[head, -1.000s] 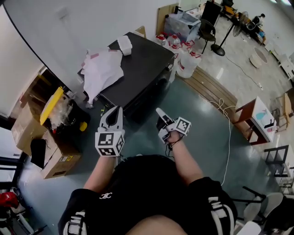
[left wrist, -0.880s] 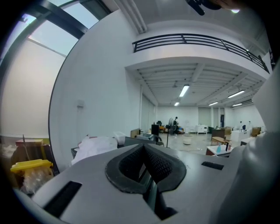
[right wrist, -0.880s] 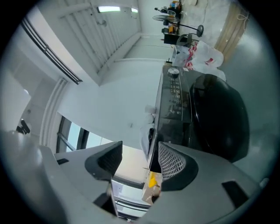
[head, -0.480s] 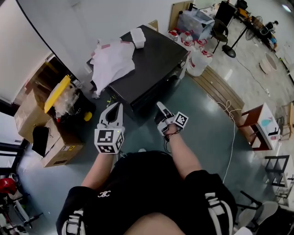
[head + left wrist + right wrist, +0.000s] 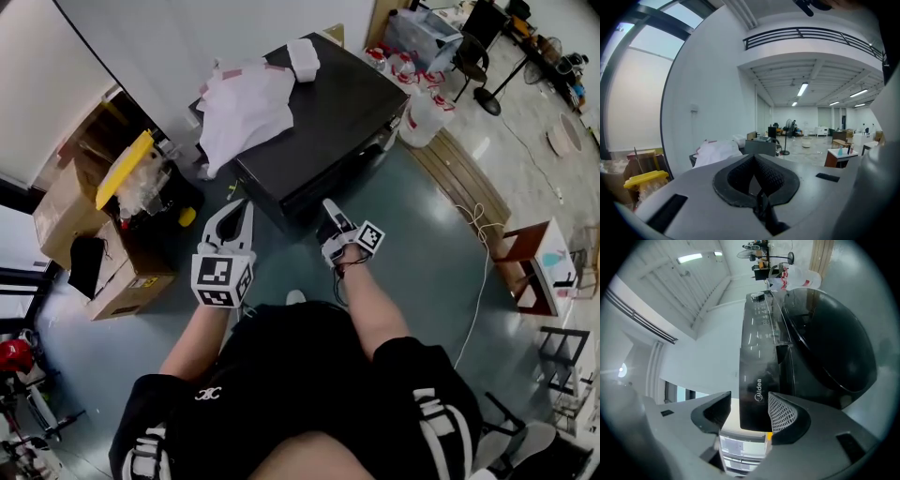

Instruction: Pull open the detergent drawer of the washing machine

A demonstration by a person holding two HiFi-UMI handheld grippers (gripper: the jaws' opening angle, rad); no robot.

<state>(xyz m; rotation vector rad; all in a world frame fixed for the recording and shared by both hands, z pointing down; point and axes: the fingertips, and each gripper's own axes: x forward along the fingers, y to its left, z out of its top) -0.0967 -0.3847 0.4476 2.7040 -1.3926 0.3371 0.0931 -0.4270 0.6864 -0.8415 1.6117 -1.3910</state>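
The black front-loading washing machine [image 5: 328,112] stands ahead of me. In the right gripper view the scene is turned on its side. The glossy detergent drawer front [image 5: 757,387] with its logo shows straight beyond my right gripper [image 5: 749,408], whose jaws stand open and empty. The round door [image 5: 829,348] lies to the right and the control panel [image 5: 761,317] above. In the head view the right gripper [image 5: 330,212] sits close to the machine's front upper edge. My left gripper [image 5: 239,211] hangs beside the machine's near corner, and its jaws [image 5: 753,157] are shut on nothing.
A white cloth [image 5: 248,103] and a small white box [image 5: 303,58] lie on the machine's top. Cardboard boxes [image 5: 70,202] and a yellow-lidded bin [image 5: 127,169] crowd the left. Water bottles [image 5: 424,111], a wooden pallet [image 5: 459,178], a cable [image 5: 480,272] and a small table [image 5: 530,262] are at the right.
Both grippers have come nearer to the washing machine, the right one closing on its front upper edge. Neither gripper's jaws have changed.
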